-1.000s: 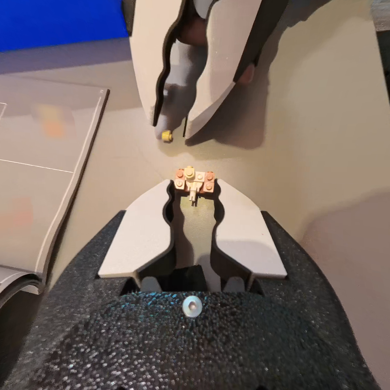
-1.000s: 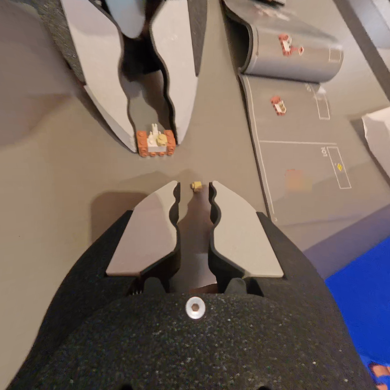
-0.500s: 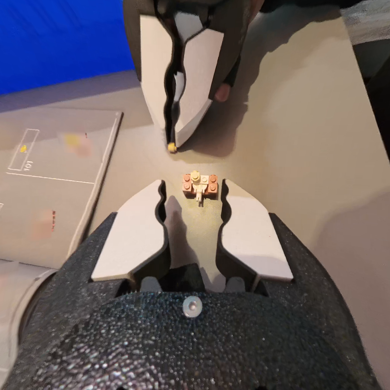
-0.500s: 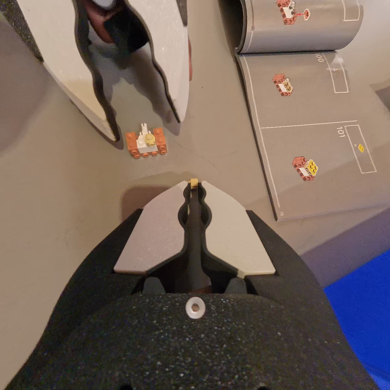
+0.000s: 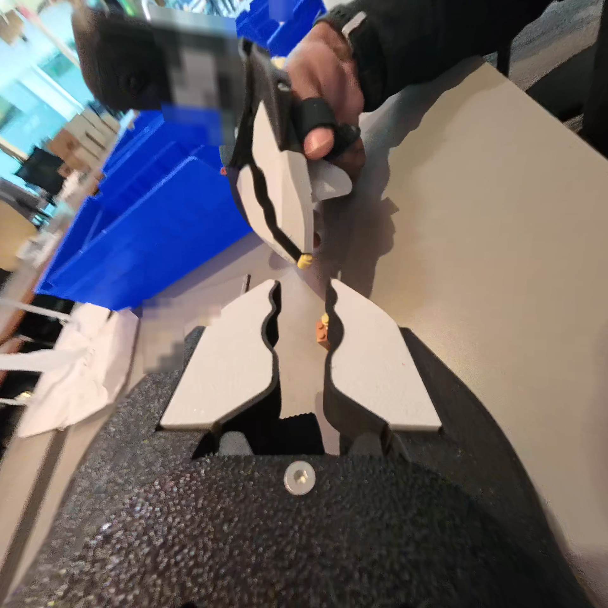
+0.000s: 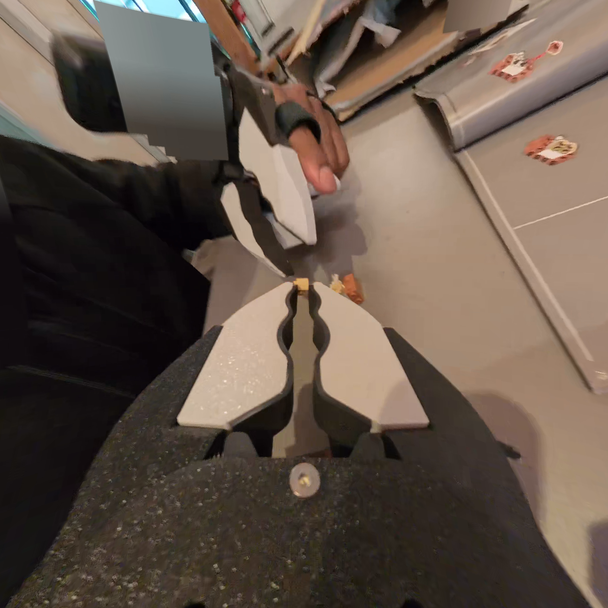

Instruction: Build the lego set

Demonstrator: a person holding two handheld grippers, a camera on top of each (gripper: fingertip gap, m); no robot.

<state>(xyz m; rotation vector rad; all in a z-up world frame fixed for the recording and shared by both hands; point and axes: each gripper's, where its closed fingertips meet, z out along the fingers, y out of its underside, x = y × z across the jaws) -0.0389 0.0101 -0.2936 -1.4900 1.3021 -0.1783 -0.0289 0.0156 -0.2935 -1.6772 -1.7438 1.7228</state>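
Going left to right in the left wrist view, crumpled white paper (image 5: 75, 368) lies at nine o'clock, with blue plastic bins (image 5: 154, 237) behind it at ten o'clock. At centre, the left gripper (image 5: 304, 296) has its two grey fingers (image 5: 237, 355) spread apart over the beige tabletop (image 5: 477, 230). A small brown-and-tan brick assembly (image 5: 322, 332) sits on the table just inside the right-hand finger, partly hidden by it; whether that pad touches it cannot be told, and the other pad stands clear, so nothing is clenched. At twelve o'clock the right gripper (image 5: 304, 260), held by a person's hand (image 5: 325, 85) in a dark sleeve, pinches a tiny yellow round stud piece (image 5: 305, 260) at its very tips.

In the right wrist view, the dark sleeve (image 6: 98, 263) fills nine o'clock. The right gripper (image 6: 302, 285) at centre is closed on the yellow piece (image 6: 302, 284), both pads against it. Just past it at one o'clock lies the brick assembly (image 6: 350, 288), with the left gripper (image 6: 289, 263) above at twelve. A grey instruction booklet (image 6: 543, 214) lies open at two o'clock.
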